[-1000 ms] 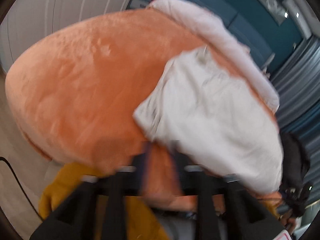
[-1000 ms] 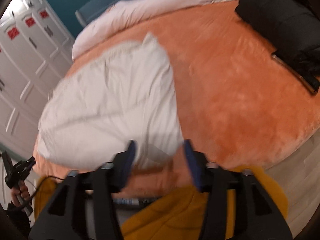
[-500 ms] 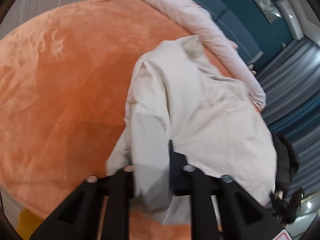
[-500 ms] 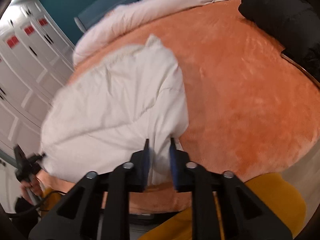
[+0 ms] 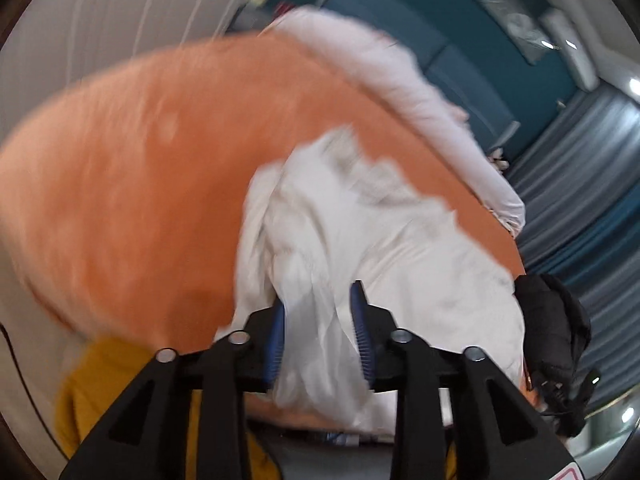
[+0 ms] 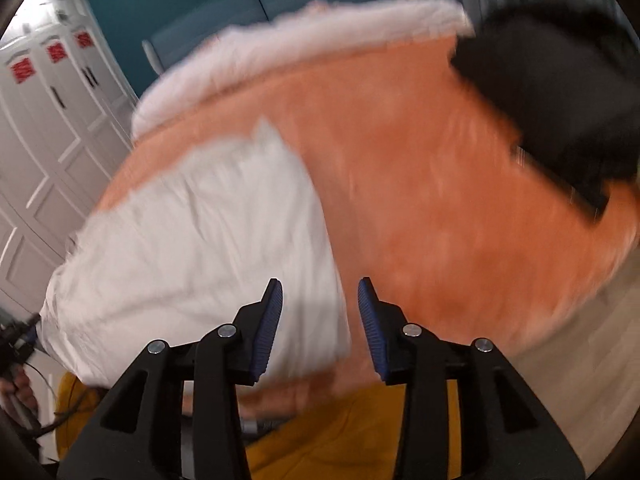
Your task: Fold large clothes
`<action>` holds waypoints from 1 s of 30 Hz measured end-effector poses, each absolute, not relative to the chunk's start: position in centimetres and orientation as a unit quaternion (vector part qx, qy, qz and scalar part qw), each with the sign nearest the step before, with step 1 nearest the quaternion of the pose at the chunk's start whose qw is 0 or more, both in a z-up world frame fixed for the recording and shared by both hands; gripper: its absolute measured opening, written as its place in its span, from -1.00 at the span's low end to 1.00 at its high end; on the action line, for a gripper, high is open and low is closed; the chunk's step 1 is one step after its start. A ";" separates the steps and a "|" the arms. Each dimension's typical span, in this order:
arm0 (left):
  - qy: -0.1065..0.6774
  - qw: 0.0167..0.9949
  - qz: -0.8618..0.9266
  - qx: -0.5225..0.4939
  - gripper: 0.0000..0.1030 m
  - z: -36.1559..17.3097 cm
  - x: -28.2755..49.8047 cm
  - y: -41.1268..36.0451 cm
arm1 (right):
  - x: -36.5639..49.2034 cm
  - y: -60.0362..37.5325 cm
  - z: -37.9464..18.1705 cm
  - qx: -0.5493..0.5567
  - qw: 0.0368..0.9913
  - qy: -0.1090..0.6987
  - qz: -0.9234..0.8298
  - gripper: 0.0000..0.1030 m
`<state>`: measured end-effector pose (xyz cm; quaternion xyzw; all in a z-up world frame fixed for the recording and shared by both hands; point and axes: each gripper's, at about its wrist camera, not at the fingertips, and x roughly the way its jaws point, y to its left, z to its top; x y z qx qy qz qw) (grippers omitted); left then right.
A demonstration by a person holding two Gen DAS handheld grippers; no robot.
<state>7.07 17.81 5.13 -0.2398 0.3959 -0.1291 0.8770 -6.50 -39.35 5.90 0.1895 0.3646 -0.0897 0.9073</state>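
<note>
A large white padded garment (image 5: 384, 248) lies folded on the orange plush bed cover (image 5: 132, 200), near the bed's front edge. My left gripper (image 5: 320, 328) has its jaws apart, with a fold of the white cloth lying loosely between the blue pads. In the right wrist view the same garment (image 6: 200, 240) lies at the left of the orange cover (image 6: 432, 200). My right gripper (image 6: 320, 320) is open and empty, just above the garment's right front corner. Both views are motion-blurred.
A black garment (image 6: 560, 92) lies on the bed's far right corner; it also shows in the left wrist view (image 5: 556, 320). A pale pink quilt (image 6: 300, 60) runs along the far edge. Yellow fabric (image 6: 352, 432) hangs below the front edge. White wardrobes (image 6: 44, 128) stand left.
Both grippers, shut on the white garment half a second ago, have opened and let it go. Both have pulled back towards the bed's front edge.
</note>
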 end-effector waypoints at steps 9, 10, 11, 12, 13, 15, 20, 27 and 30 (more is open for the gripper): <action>0.246 0.933 -0.111 -0.238 0.03 12.6 8.0 15.2 | -2.8 -34.3 11.2 0.098 0.957 0.273 -0.028 -0.08; 0.252 0.932 -0.117 -0.232 0.15 12.8 8.7 14.5 | -2.2 -33.7 11.1 0.088 0.957 0.276 -0.020 -0.08; 0.285 0.923 -0.140 -0.216 0.16 12.2 10.2 13.3 | -1.3 -32.7 10.5 0.073 0.956 0.284 -0.010 -0.09; 0.319 0.914 -0.153 -0.201 0.16 11.4 11.3 12.2 | -0.6 -32.1 10.0 0.065 0.954 0.292 -0.004 -0.15; 0.371 0.896 -0.172 -0.175 0.16 9.6 12.8 10.5 | 0.4 -31.2 9.2 0.055 0.952 0.302 0.000 -0.19; 0.415 0.882 -0.170 -0.143 0.07 6.8 14.3 8.7 | 1.8 -30.0 8.3 0.049 0.947 0.318 0.011 -0.29; 0.437 0.865 -0.143 -0.201 -0.06 2.1 17.5 9.7 | 3.8 -27.5 7.1 0.039 0.942 0.332 0.034 -0.31; 0.421 0.883 -0.079 -0.192 -0.10 1.5 25.0 10.7 | 7.4 -27.5 3.6 0.067 0.921 0.381 0.041 -0.31; 0.448 0.862 -0.059 -0.228 -0.25 -0.3 28.0 12.4 | 7.6 -27.8 3.0 0.084 0.919 0.383 0.037 -0.31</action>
